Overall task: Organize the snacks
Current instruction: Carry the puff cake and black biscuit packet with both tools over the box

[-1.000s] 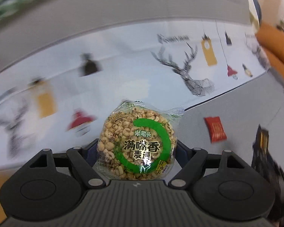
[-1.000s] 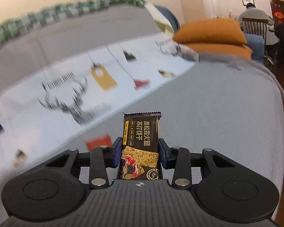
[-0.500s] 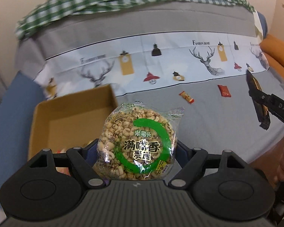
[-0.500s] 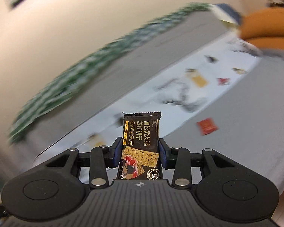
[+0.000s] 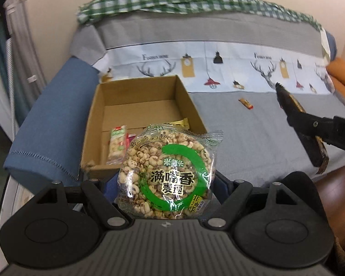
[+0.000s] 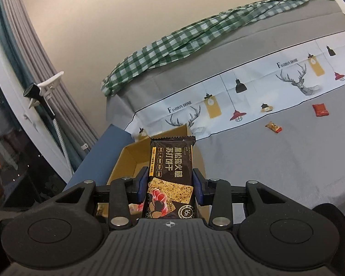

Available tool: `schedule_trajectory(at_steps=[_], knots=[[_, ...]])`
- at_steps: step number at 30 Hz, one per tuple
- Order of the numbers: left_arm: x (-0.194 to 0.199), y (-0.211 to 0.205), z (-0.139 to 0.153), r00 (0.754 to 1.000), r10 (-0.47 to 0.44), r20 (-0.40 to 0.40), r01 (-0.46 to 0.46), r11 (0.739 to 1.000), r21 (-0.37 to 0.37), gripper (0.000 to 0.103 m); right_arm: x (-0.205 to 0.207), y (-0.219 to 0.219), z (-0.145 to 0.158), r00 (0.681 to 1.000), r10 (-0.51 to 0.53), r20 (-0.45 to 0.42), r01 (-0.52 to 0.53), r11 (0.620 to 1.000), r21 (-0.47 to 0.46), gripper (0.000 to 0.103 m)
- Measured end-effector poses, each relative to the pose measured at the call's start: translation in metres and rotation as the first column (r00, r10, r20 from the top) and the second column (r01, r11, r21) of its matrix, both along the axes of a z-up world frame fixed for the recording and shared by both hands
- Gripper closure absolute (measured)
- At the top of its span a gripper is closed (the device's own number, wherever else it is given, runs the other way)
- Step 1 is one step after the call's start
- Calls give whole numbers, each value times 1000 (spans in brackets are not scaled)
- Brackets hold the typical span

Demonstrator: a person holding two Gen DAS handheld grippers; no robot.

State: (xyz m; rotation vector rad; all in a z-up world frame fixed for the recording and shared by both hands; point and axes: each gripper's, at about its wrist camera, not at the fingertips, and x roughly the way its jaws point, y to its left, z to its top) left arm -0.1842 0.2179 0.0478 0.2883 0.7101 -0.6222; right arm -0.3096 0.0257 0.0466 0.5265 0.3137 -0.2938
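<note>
Holding a puffed-grain cake (image 5: 166, 179) in our left gripper (image 5: 166, 184) and a cracker pack (image 6: 170, 179) in our right gripper (image 6: 170, 184), jaws clamped, above the cardboard box (image 5: 135, 87) with several snacks in; two wrapped snacks (image 6: 273, 127) remain on the sofa.

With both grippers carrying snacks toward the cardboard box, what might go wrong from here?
1. The left gripper and right gripper approach the open brown cardboard box together, so they might collide.
2. The round clear-wrapped puffed-grain cake is wide and could catch the box's near wall.
3. The dark rectangular cracker packet might land on snacks already inside.
</note>
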Motion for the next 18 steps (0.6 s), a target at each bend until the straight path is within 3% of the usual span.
schedule_trajectory(at_steps=[8, 18], knots=[[-10, 23, 6, 1000, 19, 10, -19, 997, -71, 19, -6, 30, 17, 1000, 22, 9, -21, 995, -98, 62], [-8, 28, 5, 1000, 26, 2, -26, 995, -92, 19, -2, 33, 18, 1000, 14, -7, -15, 994, -108, 62]])
